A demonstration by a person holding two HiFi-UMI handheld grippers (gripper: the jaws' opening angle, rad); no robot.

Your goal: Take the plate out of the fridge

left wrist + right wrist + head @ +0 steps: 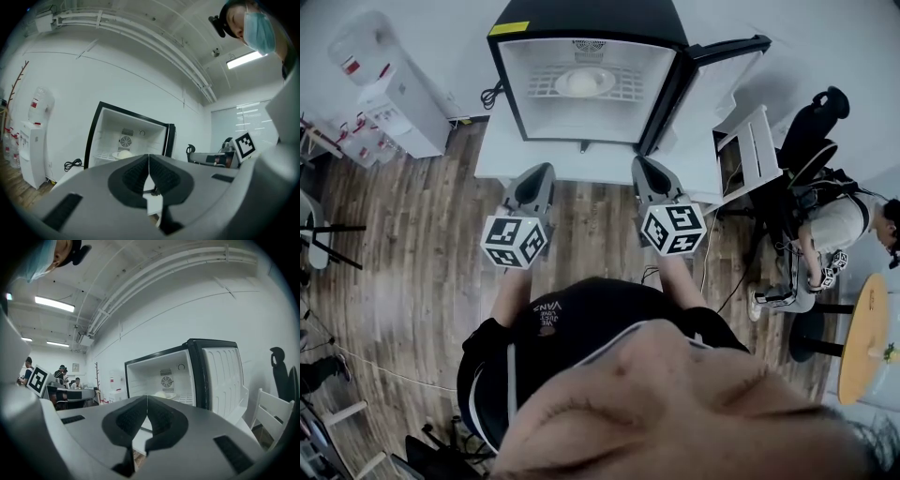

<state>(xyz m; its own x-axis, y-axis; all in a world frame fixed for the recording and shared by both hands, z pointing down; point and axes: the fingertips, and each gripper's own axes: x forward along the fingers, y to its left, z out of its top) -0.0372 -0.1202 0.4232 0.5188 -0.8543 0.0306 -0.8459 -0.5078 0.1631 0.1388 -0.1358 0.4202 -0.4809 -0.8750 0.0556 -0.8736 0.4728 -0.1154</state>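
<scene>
A small black fridge (pixel 581 80) stands open on a white platform, its door (pixel 727 70) swung out to the right. A pale plate (pixel 584 82) lies on the wire shelf inside; it also shows as a pale plate (pixel 123 154) and a pale plate (pixel 165 394) in the gripper views. My left gripper (pixel 539 178) and right gripper (pixel 645 173) are held side by side in front of the fridge, well short of its opening. Both are shut with nothing between the jaws, left gripper (pixel 149 161), right gripper (pixel 147 403).
A water dispenser (pixel 389 89) stands at the back left. A white chair (pixel 750 155) and a seated person (pixel 839 230) are to the right, beside a round wooden table (pixel 862 337). A black cable (pixel 492 94) lies left of the fridge. Wooden floor lies underfoot.
</scene>
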